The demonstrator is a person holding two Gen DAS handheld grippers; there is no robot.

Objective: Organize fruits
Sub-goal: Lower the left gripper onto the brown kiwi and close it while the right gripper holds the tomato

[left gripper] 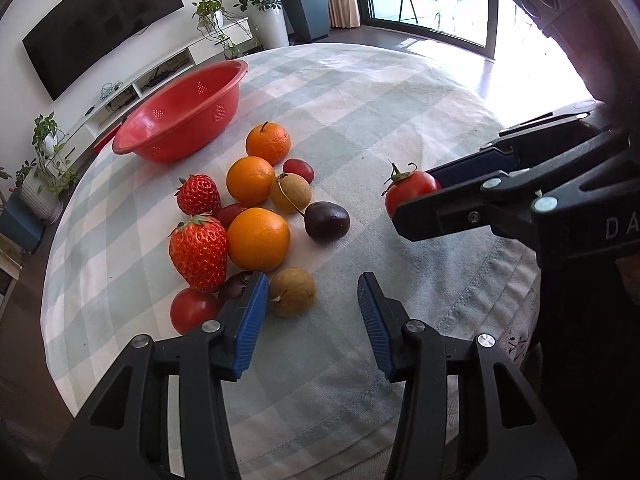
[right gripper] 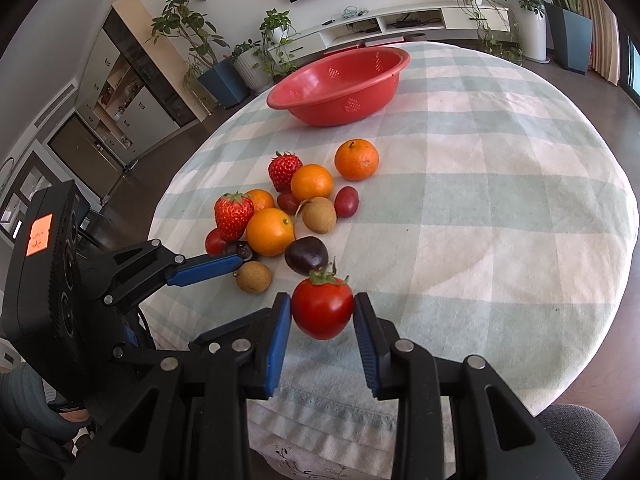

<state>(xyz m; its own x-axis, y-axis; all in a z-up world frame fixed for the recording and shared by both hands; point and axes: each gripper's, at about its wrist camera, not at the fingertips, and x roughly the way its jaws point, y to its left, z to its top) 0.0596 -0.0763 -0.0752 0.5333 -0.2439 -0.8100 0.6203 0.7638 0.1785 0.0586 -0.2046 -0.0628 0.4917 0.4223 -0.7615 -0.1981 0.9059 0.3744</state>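
Fruits (right gripper: 280, 216) heaped mid-frame on checked table (right gripper: 500, 220). Red colander bowl (right gripper: 340, 80) at upper centre, nothing seen inside. Stemmed tomato (right gripper: 322, 310) clamped by right gripper (right gripper: 322, 312) at lower centre. Left gripper (left gripper: 312, 300) spread wide, nothing held, longan (left gripper: 291, 291) just beside left finger.

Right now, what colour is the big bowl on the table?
The bowl is red, with little patches of holes. The right wrist view shows it best.

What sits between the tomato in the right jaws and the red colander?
The fruit pile: dark plum, longans, oranges and strawberries lie between the tomato and the colander, per the right wrist view.
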